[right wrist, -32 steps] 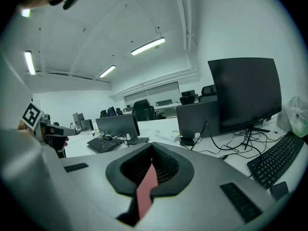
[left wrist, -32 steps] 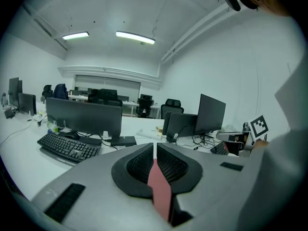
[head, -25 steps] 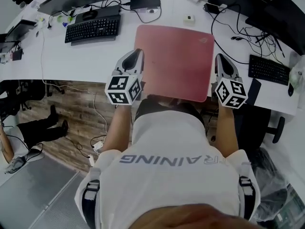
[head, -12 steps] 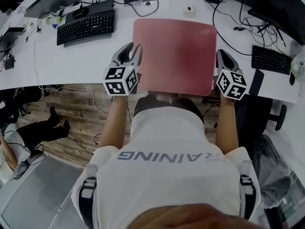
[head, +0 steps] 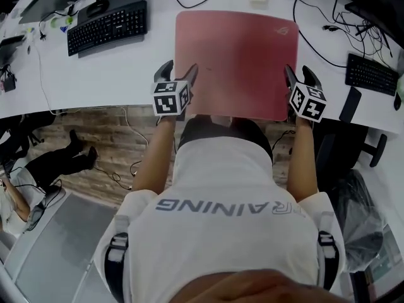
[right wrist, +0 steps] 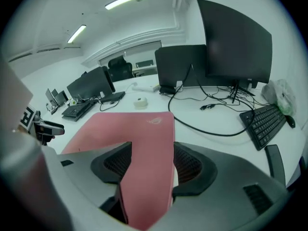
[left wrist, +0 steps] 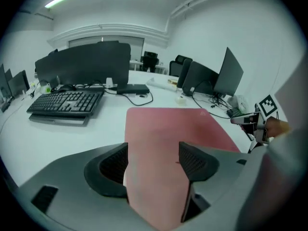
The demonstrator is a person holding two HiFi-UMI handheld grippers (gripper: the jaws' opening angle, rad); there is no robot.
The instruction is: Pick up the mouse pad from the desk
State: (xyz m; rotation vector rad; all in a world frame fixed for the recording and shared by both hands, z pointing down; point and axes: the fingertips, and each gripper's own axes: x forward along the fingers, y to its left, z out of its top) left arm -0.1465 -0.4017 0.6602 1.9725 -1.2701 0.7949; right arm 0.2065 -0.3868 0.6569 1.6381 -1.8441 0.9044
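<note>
1. We see the left gripper (head: 178, 69) with its jaws spread wide, just opened; the near left corner of the pink mouse pad (head: 237, 62) sits between them, unclamped.
2. The right gripper (head: 298, 74) has also just opened, its jaws loose around the near right corner.
3. The pad lies on the white desk (head: 95, 74).

Head camera looks steeply down on the desk (head: 95, 74); cameras on the left gripper (head: 178, 74) and right gripper (head: 298, 76) face closely across the shared mouse pad (head: 233, 62).

left gripper (head: 178, 70) and right gripper (head: 300, 76): jaws just opened, mouse pad (head: 237, 55) between them.
</note>
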